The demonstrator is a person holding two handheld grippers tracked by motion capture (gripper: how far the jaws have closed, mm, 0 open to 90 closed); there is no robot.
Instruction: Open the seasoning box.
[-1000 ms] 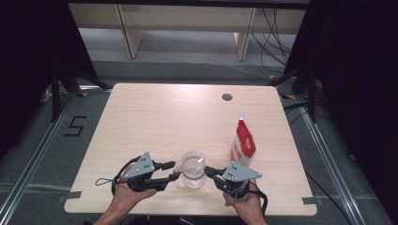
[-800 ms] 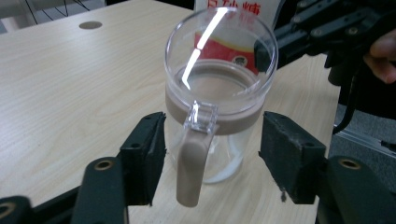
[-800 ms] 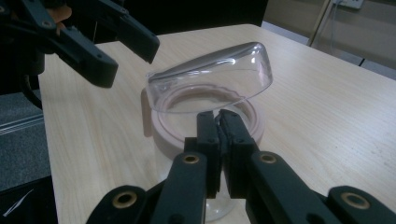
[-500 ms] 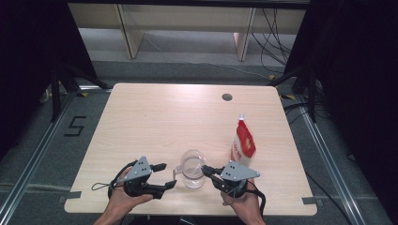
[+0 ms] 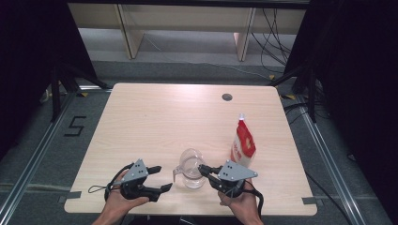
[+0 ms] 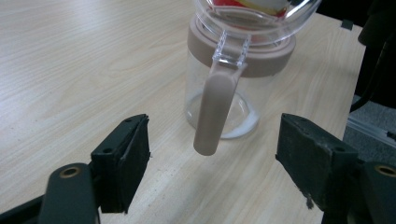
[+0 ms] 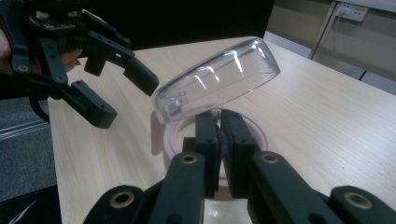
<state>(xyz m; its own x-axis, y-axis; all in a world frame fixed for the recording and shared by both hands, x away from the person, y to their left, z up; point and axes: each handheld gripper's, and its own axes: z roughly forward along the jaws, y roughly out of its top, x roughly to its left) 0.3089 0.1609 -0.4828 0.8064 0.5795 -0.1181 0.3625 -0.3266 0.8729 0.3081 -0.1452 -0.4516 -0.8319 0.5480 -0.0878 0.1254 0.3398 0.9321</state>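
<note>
A clear jug [image 5: 191, 168] with a beige collar is standing near the front edge of the wooden table [image 5: 164, 117], between the two grippers. The left gripper [image 6: 212, 158] is facing the jug's beige handle [image 6: 215, 112]; its jaws have just been opening and are standing wide, with the handle ahead of them and untouched. The right gripper [image 7: 219, 140] is pinching the jug's rim with its jaws clamped together (the transparent hinged lid [image 7: 217, 77] is tilting up above them). A red-and-white pouch [image 5: 243, 143] is standing just beside the jug.
</note>
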